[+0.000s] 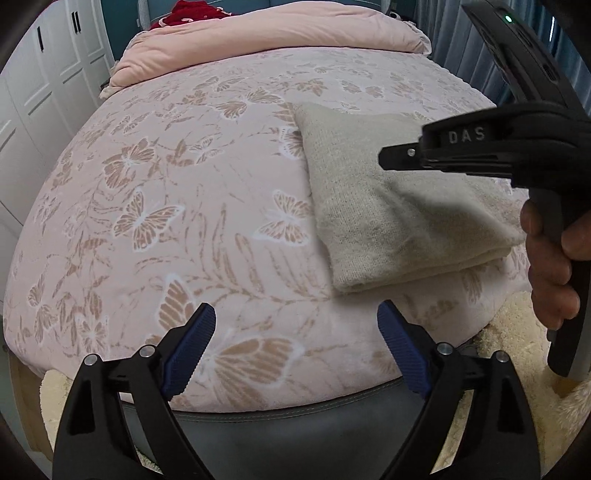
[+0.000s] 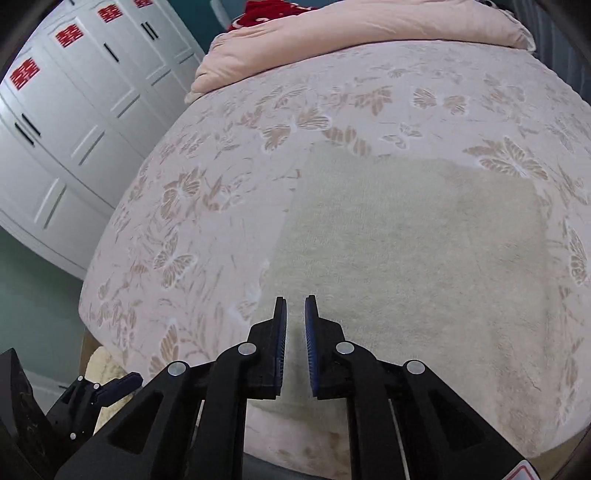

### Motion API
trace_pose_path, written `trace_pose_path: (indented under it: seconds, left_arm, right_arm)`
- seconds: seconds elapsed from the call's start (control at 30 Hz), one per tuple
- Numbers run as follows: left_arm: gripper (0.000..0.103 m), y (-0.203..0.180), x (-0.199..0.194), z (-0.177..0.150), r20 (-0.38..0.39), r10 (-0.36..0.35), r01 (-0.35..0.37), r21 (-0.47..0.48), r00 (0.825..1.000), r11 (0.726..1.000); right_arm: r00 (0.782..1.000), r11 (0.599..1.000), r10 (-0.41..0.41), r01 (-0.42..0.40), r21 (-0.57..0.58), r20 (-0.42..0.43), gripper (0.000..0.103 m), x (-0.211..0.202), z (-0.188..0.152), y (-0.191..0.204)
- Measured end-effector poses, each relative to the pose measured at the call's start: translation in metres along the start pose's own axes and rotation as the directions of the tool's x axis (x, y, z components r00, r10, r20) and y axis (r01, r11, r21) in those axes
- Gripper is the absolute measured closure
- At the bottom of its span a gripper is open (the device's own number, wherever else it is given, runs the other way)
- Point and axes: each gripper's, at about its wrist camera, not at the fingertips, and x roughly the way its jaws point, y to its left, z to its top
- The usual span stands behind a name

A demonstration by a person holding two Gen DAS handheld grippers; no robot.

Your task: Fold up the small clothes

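Observation:
A folded beige knit garment (image 1: 388,221) lies flat on the right part of the bed, a neat rectangle whose thick folded edge faces the bed's near side. My left gripper (image 1: 295,314) hangs wide open above the bed's near edge, left of and short of the garment, with nothing between its blue pads. My right gripper (image 1: 388,158), held by a hand (image 1: 550,266), hovers over the garment. In the right wrist view the right gripper (image 2: 295,301) is all but shut, only a thin slit between the pads, and it holds nothing above the garment's (image 2: 406,240) near left corner.
The bed (image 1: 166,184) has a pink cover with a butterfly print. A rolled pink quilt (image 1: 277,33) and a red item (image 1: 192,14) lie at its far end. White wardrobe doors (image 2: 74,110) stand to the left. A cream fluffy rug (image 1: 517,332) lies on the floor by the bed.

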Motion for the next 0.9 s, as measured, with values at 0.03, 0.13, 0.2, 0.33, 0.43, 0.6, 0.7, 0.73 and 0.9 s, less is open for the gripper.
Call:
trace_pose_path:
  seconds: [0.03, 0.13, 0.2, 0.33, 0.43, 0.6, 0.7, 0.73, 0.9]
  left_arm:
    - [0.016, -0.001, 0.001, 0.002, 0.001, -0.013, 0.013, -0.005, 1.000, 1.000]
    - [0.016, -0.010, 0.002, 0.008, 0.010, -0.031, 0.031, -0.004, 0.999, 0.999]
    - [0.014, -0.018, 0.001, 0.014, 0.028, -0.039, 0.039, 0.012, 0.999, 0.999]
    - [0.012, -0.038, 0.005, 0.032, 0.050, -0.064, 0.061, 0.049, 0.997, 0.997]
    - [0.012, -0.059, 0.018, 0.047, 0.033, -0.085, 0.082, 0.073, 0.996, 0.994]
    - [0.012, -0.086, 0.045, 0.064, -0.021, -0.110, 0.111, 0.058, 0.994, 0.992]
    - [0.012, -0.094, 0.054, 0.067, -0.038, -0.102, 0.104, 0.063, 0.994, 0.993]
    - [0.012, -0.096, 0.057, 0.067, -0.041, -0.092, 0.095, 0.067, 0.995, 0.993]
    - [0.011, -0.102, 0.068, 0.067, -0.030, -0.055, 0.057, 0.098, 0.998, 0.994]
  right_arm:
    - [0.997, 0.999, -0.045, 0.046, 0.002, -0.065, 0.096, 0.020, -0.003, -0.012]
    - [0.995, 0.998, 0.023, -0.016, 0.065, -0.098, 0.098, 0.030, -0.009, -0.033]
    - [1.000, 0.995, 0.010, -0.008, 0.098, -0.019, 0.088, -0.005, 0.001, -0.039]
    - [0.977, 0.974, -0.167, 0.142, 0.178, 0.133, 0.056, -0.057, 0.012, -0.089]
    - [0.980, 0.948, -0.201, 0.195, 0.252, -0.003, 0.055, -0.032, 0.015, -0.135]
    - [0.992, 0.967, -0.122, 0.122, 0.221, -0.013, 0.093, -0.010, 0.016, -0.137]
    - [0.983, 0.973, -0.088, 0.051, 0.226, 0.158, 0.095, -0.057, 0.025, -0.131]
    - [0.977, 0.970, -0.089, 0.041, 0.239, 0.194, 0.095, -0.068, 0.026, -0.135]
    - [0.987, 0.956, -0.158, 0.158, 0.247, -0.020, 0.095, 0.009, 0.003, -0.172]
